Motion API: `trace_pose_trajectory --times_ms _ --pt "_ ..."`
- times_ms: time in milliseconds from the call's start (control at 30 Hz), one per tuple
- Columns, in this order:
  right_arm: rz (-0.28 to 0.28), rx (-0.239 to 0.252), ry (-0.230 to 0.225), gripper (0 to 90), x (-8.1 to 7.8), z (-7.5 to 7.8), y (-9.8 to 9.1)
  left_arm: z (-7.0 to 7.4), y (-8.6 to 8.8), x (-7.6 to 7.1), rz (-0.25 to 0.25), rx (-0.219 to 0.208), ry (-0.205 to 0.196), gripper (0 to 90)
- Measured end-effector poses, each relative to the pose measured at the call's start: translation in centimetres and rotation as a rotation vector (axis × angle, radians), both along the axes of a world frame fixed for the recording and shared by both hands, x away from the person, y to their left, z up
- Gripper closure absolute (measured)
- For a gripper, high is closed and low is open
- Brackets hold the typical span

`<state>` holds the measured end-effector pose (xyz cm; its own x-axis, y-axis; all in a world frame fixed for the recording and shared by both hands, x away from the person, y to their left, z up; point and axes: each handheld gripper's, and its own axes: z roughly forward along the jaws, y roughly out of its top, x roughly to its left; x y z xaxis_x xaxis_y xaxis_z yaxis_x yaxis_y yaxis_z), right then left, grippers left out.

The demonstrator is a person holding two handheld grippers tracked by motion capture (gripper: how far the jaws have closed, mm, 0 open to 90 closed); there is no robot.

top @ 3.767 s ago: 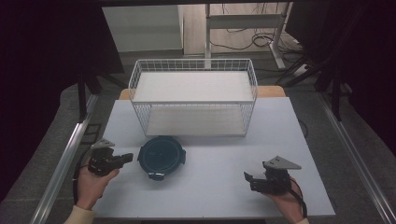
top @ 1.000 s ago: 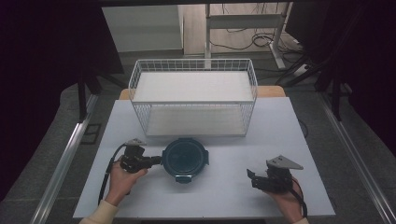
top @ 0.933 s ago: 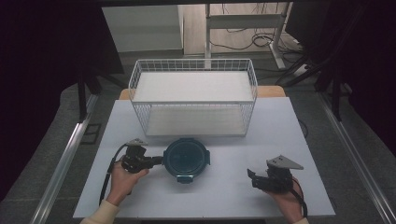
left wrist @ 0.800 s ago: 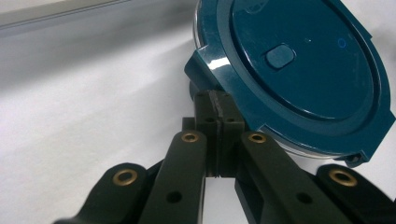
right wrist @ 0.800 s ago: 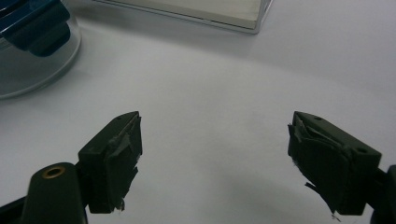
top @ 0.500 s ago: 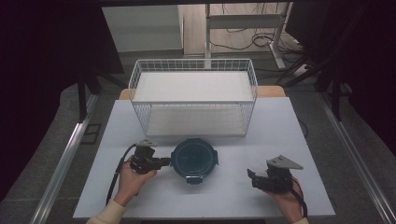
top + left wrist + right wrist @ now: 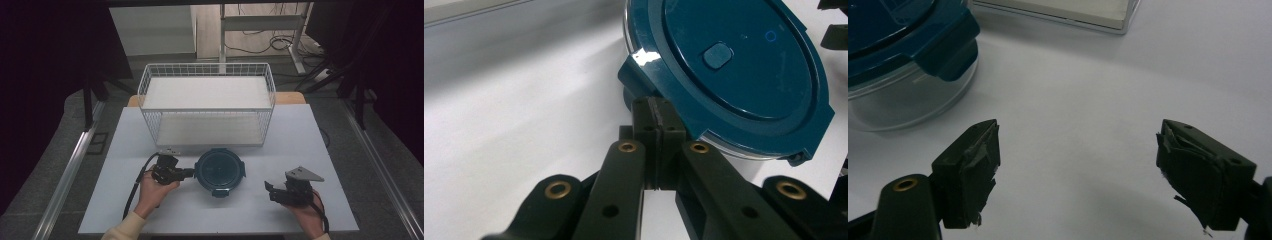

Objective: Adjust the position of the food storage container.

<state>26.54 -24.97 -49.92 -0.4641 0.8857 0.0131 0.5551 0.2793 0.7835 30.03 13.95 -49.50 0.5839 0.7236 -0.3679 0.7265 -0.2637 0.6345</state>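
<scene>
White worktop [image 7: 150, 135] in dark room, wire basket [image 7: 207, 107] at 12 o'clock, round teal-lidded container [image 7: 219, 171] central, left gripper [image 7: 187, 173] clamped on its 9 o'clock latch tab, right gripper [image 7: 270, 191] agape at 4 o'clock.

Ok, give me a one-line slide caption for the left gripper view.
Left claw shut and pressed against the side tab of a round teal-lidded container on the white table.

A white counter [image 7: 310, 135] stands on grey floor [image 7: 65, 120]. Beyond it, a pale desk frame [image 7: 260, 22] with loose cables [image 7: 280, 45]; dark drapes, perhaps curtains [image 7: 50, 55], flank both sides.
</scene>
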Motion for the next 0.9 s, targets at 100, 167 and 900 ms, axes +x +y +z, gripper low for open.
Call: trace_pose_trajectory --times_ms 100,167,900 --pt "0.002 0.003 0.002 17.6 0.0 0.0 0.0 -0.1 -0.2 0.2 -0.005 -0.011 -0.005 90.0" --pt "0.007 0.007 -0.003 17.6 -0.1 0.2 0.0 -0.1 -0.1 0.3 -0.012 -0.013 -0.016 90.0" --pt "0.028 0.03 -0.023 17.7 0.0 0.4 -0.3 2.0 4.0 -3.8 0.143 -0.031 -0.122 26.8"
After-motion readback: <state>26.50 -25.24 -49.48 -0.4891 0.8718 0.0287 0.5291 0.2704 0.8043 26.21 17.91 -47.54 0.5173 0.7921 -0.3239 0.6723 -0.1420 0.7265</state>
